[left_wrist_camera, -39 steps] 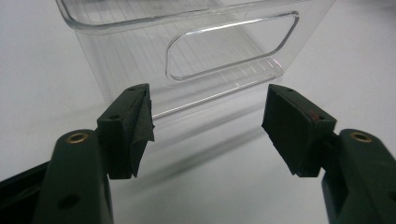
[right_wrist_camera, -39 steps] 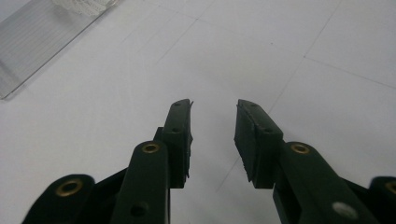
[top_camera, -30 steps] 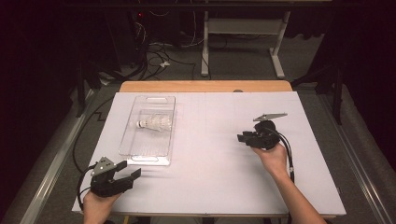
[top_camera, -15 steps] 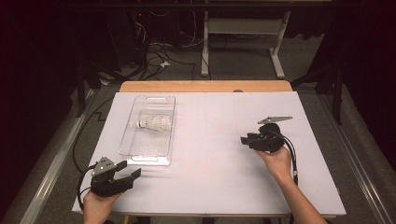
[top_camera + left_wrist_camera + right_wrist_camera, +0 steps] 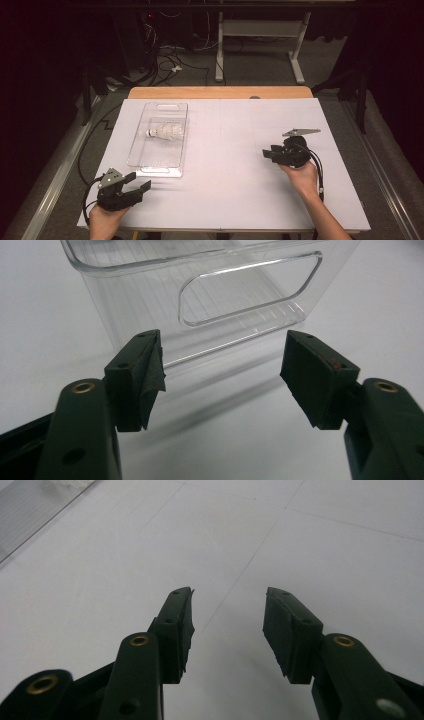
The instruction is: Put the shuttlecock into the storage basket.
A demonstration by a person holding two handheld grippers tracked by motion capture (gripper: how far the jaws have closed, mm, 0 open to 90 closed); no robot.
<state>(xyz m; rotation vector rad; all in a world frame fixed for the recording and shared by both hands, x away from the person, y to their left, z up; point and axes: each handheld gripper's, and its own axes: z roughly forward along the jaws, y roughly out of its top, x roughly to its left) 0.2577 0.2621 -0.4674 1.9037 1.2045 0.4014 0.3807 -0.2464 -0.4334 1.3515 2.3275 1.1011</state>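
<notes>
Left tool (image 5: 142, 187): held low at the near left corner of the bench (image 5: 235, 200); jaws spread wide, nothing between them. In the left gripper view the left tool (image 5: 222, 375) faces the near end wall of the bin, just short of it and not touching.
Right tool (image 5: 269, 153): held over the right half of the bench, jaws pointing toward the bin and well apart from it. Its jaws have just been opening and stand about half apart, with nothing between them. In the right gripper view the right tool (image 5: 227, 625) has bare white surface below the gap.
Clear bin (image 5: 176, 150): 1 transparent plastic bin, long and narrow, standing upright on the left half of the bench, long axis running away from the person. Handle cut-out (image 5: 250, 287) visible in the near end wall.
Shuttlecock (image 5: 165, 133): 1 white shuttlecock lying on its side inside the bin, in the far half, cork end toward the bin's left wall.
Hands: left hand (image 5: 105, 220) and right hand (image 5: 302, 177) each grip the body of their tool from the near side.
Cables: 1 black cable (image 5: 82, 165) trails from the left tool along the bench's left edge.
</notes>
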